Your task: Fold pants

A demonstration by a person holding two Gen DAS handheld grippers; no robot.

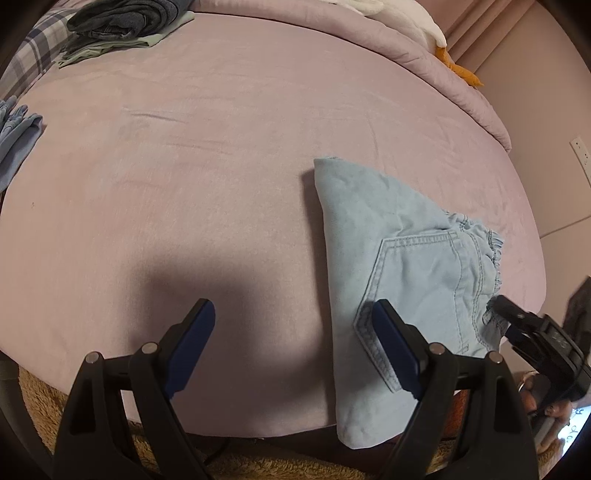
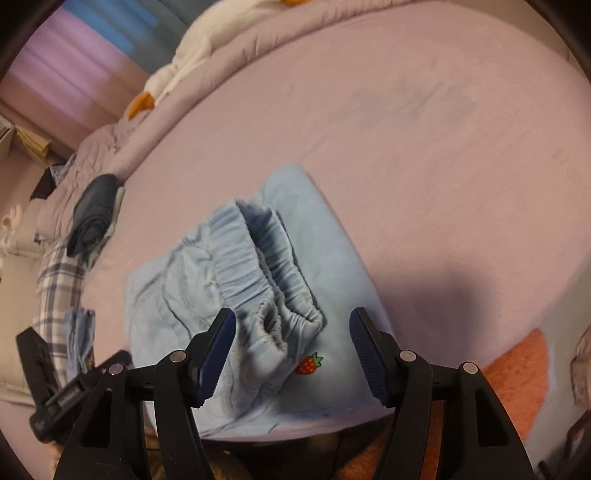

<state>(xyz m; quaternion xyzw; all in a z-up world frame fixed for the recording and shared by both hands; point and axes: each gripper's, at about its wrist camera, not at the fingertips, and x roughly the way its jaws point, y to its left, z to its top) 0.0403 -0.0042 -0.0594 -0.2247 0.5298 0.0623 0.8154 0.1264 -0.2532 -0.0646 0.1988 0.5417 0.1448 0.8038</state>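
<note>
The small light-blue denim pants (image 1: 402, 266) with an elastic waistband and a strawberry patch lay folded into a compact bundle at the near edge of the pink-sheeted bed (image 1: 221, 147), toward its right side, one tip drooping over that edge. The main folds looked done; what seemed left was tidying the gathered waistband, which stood bunched on top, and perhaps moving the bundle to the stack of dark and pale-green folded clothes (image 1: 125, 22) at the far left corner.

The left gripper (image 1: 295, 317) angled steeply down over the near edge, jaws wide apart and holding nothing, its right finger above the stitched back pocket. The right gripper (image 2: 291, 330) also pointed down, jaws apart straddling the waistband (image 2: 266, 280) without pressing on it, so the cloth lay free.
</note>
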